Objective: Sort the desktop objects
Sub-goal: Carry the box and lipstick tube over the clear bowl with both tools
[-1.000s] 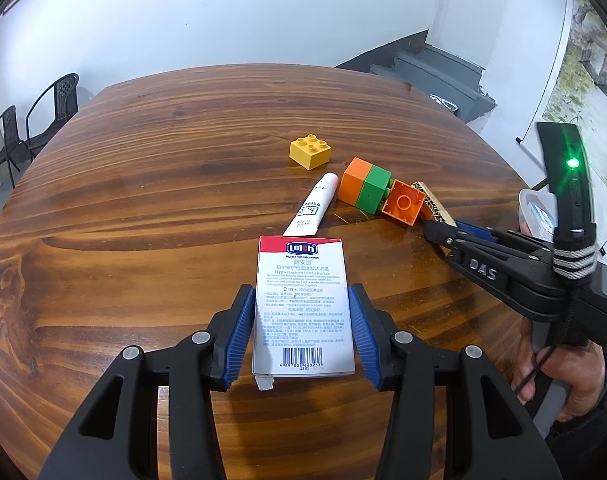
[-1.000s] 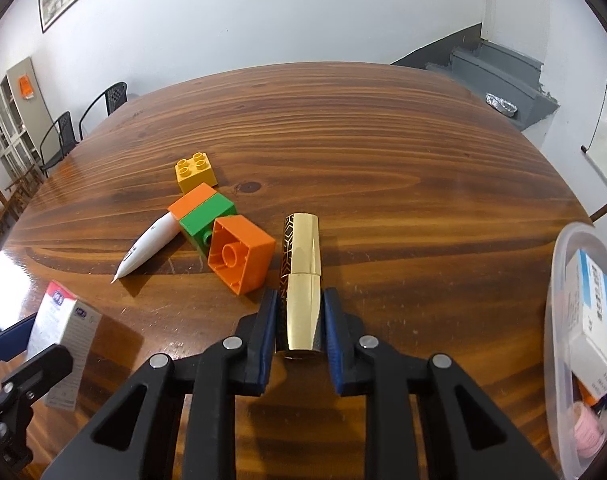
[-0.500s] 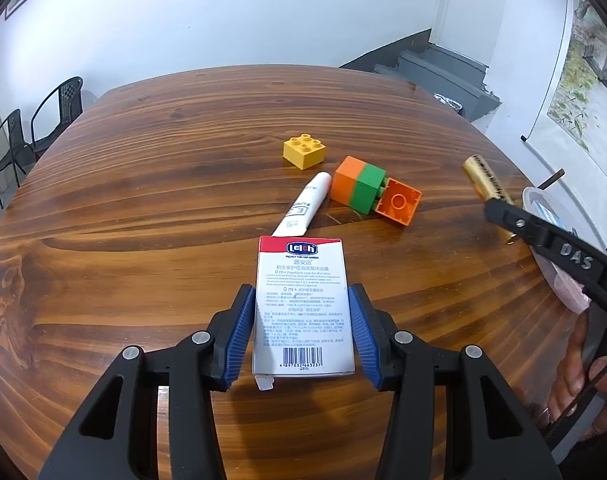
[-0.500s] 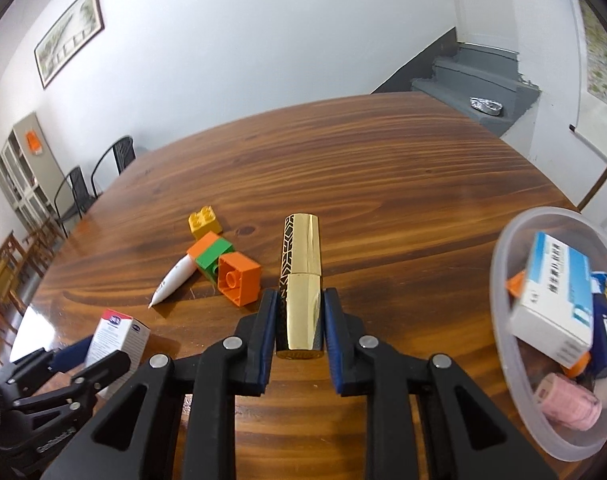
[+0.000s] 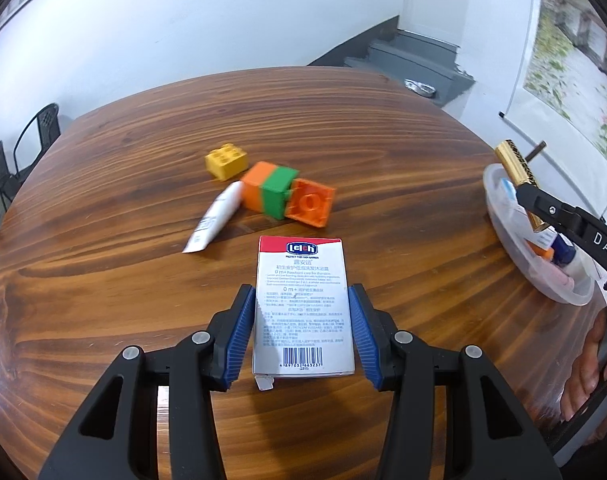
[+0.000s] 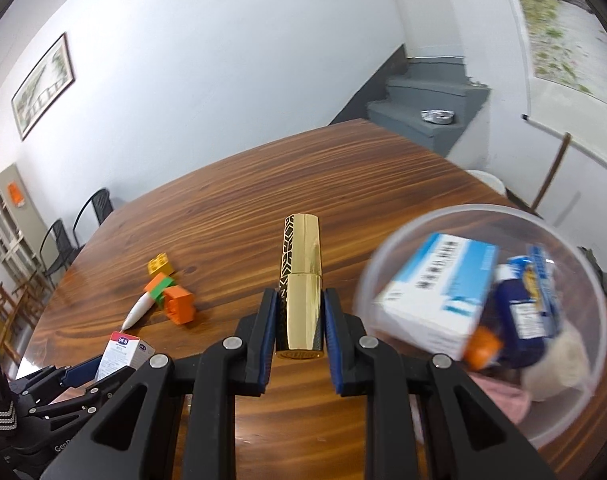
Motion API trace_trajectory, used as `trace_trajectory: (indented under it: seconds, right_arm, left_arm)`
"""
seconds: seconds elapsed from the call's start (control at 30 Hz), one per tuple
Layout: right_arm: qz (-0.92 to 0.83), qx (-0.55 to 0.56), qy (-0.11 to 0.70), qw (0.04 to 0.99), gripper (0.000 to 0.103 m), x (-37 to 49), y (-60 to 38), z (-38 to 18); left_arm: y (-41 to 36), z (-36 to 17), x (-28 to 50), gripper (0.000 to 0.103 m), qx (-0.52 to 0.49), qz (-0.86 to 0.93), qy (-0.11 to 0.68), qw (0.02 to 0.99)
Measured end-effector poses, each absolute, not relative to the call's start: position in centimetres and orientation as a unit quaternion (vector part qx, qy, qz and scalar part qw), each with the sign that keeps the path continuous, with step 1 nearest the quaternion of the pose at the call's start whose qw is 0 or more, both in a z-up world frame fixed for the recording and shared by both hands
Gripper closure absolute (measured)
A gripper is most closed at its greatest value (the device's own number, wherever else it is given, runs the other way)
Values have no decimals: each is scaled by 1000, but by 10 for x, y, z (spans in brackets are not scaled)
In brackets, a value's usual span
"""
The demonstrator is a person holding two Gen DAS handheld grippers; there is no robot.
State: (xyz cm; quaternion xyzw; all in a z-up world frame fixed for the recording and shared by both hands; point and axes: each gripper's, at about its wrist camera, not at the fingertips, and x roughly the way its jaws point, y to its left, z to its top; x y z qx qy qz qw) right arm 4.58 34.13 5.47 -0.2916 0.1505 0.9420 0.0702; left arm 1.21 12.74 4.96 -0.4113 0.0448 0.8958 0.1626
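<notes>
Between the right gripper's point(image 6: 299, 322) blue pads sits a gold lipstick tube point(image 6: 301, 280), clamped near its base, most of its length sticking out forward, lifted off the table point(image 6: 383, 168). Just right of those fingers: clear plastic bowl point(image 6: 387, 256), rim close to the tube. Risk, as I judge it: slick metal case held only at one end, could pivot or slip from the pads before it is over the bowl; releasing short of the rim drops it on the wood and it rolls. Swinging in low could clip the rim and shove or tip the light bowl. Bowl is already crowded, so the tube may bounce off the carton.

Bowl contents: white-and-blue medicine carton point(image 6: 435, 292), dark blue bottle point(image 6: 519, 316), something orange below it, pink and beige soft items at the bottom, too blurred to name.

Left gripper point(image 5: 301, 330) rests low at the table, pads either side of a white-and-red baby-care carton point(image 5: 301, 304) lying flat; pads look touching its sides, firm grip or not I cannot tell. Narrow hold on a thin card box could crush or let it twist.

Ahead of the left fingers: white tube point(image 5: 217, 216), orange-green brick stack point(image 5: 269, 194), orange brick point(image 5: 309, 204), yellow brick point(image 5: 226, 160), unsorted.
</notes>
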Motion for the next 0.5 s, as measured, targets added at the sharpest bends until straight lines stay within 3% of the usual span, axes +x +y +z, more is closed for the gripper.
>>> trace_trajectory:
  seconds: [0.5]
  right_arm:
    - [926,-257,201,191,78,107,438,47]
  left_arm:
    - [209,69,19,53,-402,880,71,244]
